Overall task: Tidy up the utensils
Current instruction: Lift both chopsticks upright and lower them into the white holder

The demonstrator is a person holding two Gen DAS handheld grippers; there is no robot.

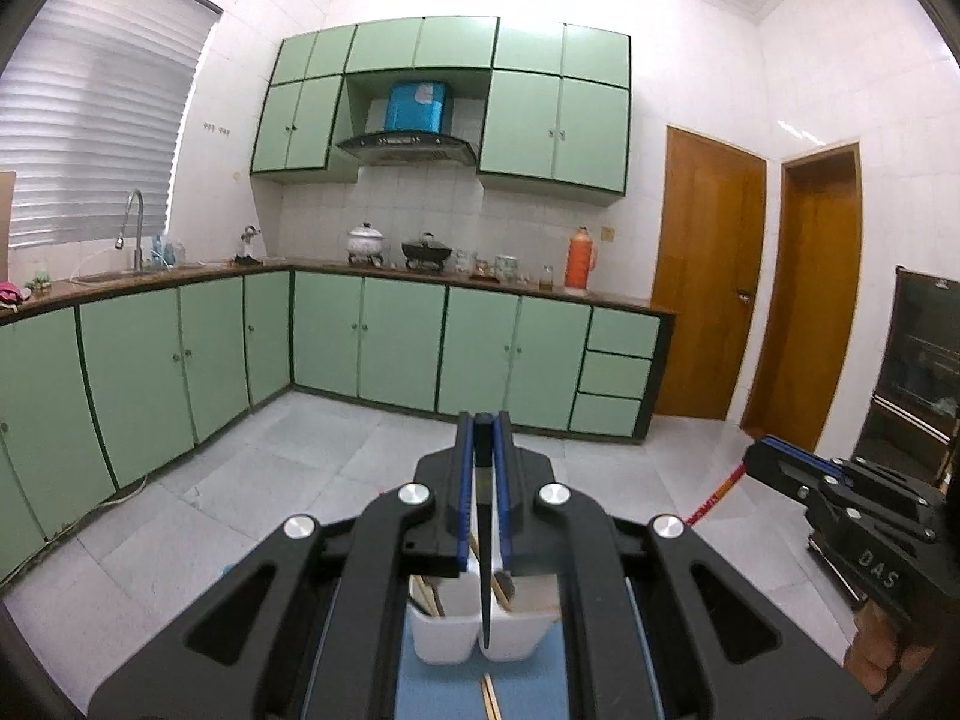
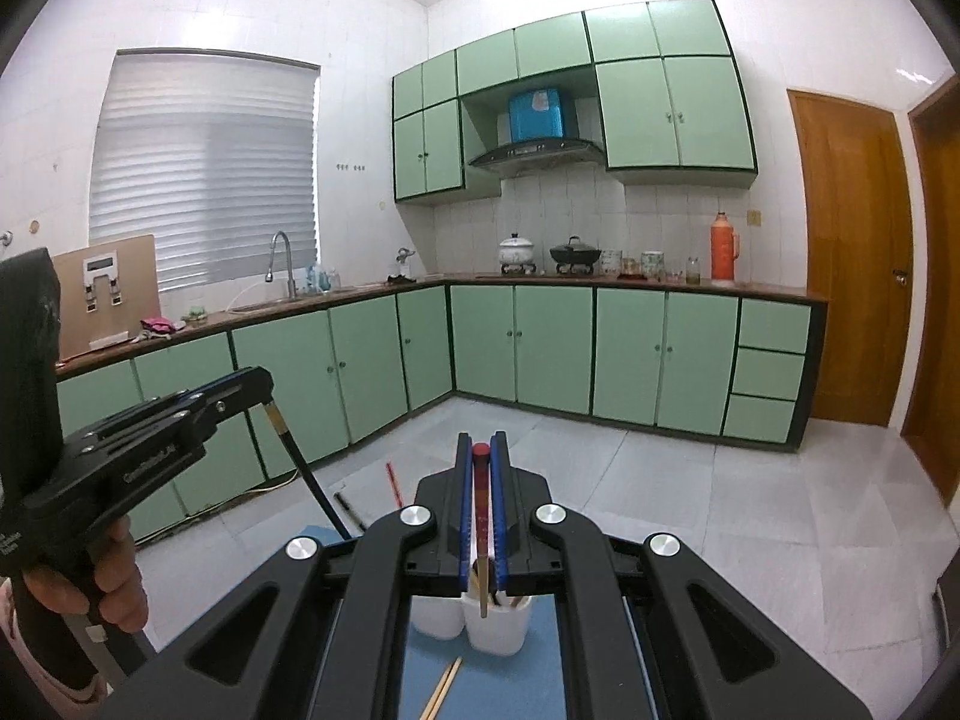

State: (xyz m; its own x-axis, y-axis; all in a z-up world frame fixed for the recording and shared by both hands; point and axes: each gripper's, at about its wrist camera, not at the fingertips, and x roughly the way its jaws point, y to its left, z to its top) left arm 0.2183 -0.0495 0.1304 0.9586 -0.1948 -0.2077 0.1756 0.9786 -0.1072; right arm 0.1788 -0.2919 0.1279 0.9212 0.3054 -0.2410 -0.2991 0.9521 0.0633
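Kitchen: I see green cabinets (image 1: 390,342) along two walls, with a sink faucet (image 1: 135,228) under the blinds and two wooden doors (image 1: 708,276) to one side.
Bench: a blue mat (image 2: 540,660) covers the surface directly below both cameras.
Holder: a white two-cup utensil holder (image 2: 498,627) stands on the mat; in the left wrist view (image 1: 447,630) wooden sticks lean inside its cups.
Left tongs (image 1: 483,438): I have them closed down to a narrow slit, clamped on a black chopstick (image 1: 485,570). It hangs point-down, its tip over the seam between the two cups. From the right wrist view the same tongs (image 2: 261,384) show the chopstick angling down toward the mat.
Right tongs (image 2: 480,450): nearly closed, gripping a chopstick with a red top (image 2: 480,516), its pale lower end reaching into the right-hand cup.
Loose pieces: a pair of wooden chopsticks (image 2: 441,687) lies on the mat in front of the holder; another red stick (image 2: 393,480) and a dark one (image 2: 351,510) lie beyond it, and I can't tell on what.
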